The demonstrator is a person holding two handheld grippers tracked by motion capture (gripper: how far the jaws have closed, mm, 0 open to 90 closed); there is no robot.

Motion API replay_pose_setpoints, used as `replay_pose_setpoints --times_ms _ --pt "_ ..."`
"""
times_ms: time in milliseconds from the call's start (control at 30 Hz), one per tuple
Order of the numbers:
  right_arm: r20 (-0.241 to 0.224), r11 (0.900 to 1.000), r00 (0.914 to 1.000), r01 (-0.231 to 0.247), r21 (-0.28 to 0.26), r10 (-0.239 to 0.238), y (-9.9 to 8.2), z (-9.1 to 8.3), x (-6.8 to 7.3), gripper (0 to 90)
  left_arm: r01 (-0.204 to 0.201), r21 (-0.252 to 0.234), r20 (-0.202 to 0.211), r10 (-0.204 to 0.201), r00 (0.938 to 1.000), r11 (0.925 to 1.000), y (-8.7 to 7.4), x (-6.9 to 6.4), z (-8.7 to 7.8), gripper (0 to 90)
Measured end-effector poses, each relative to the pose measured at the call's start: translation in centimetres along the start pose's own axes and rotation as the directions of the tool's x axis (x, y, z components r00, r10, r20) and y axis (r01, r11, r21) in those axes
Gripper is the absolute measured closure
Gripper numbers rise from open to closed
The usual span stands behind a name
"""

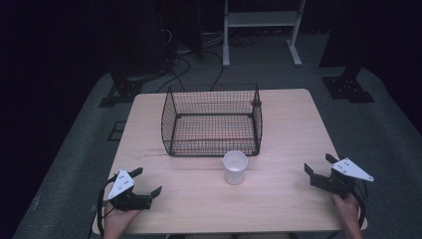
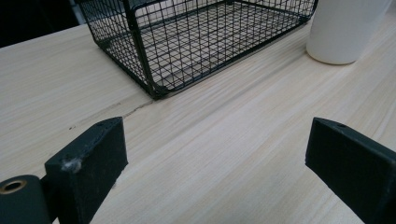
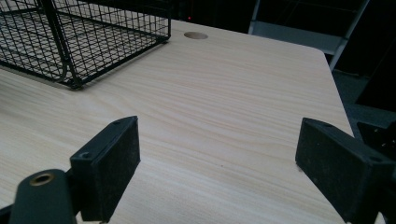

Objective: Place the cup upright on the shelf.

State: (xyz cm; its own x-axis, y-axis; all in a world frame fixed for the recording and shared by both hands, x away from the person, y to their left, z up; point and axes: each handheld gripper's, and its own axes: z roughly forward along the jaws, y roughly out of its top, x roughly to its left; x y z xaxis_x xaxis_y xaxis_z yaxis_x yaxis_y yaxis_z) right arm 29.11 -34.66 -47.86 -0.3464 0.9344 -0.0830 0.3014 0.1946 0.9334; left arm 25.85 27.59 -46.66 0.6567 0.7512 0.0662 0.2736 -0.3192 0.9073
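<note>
White paper cup [image 1: 235, 167] stands upright on the wooden table [image 1: 288, 149], just in front of the wire basket [image 1: 212, 120]. Both the left gripper [image 1: 147, 183] and right gripper [image 1: 318, 166] hold their jaws apart, empty; approach level, close gently round its wall

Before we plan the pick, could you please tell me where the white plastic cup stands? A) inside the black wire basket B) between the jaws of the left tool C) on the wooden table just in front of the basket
C: the white plastic cup stands upright on the light wooden table, just outside the near wall of the black wire basket.
</note>
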Motion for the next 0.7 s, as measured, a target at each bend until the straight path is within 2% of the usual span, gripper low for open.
replay_pose_setpoints --times_ms 333,700 --pt "0.001 1.0 1.0 0.0 0.005 0.0 0.0 0.0 0.0 13.0 -0.01 0.006 0.029 0.01 0.9995 0.9999 0.4 -0.4 0.5 4.8" --pt "0.0 1.0 1.0 0.001 0.005 -0.001 0.0 0.1 0.0 13.1 -0.064 0.005 0.074 0.063 0.9953 0.998 2.1 -1.6 1.5 4.7"
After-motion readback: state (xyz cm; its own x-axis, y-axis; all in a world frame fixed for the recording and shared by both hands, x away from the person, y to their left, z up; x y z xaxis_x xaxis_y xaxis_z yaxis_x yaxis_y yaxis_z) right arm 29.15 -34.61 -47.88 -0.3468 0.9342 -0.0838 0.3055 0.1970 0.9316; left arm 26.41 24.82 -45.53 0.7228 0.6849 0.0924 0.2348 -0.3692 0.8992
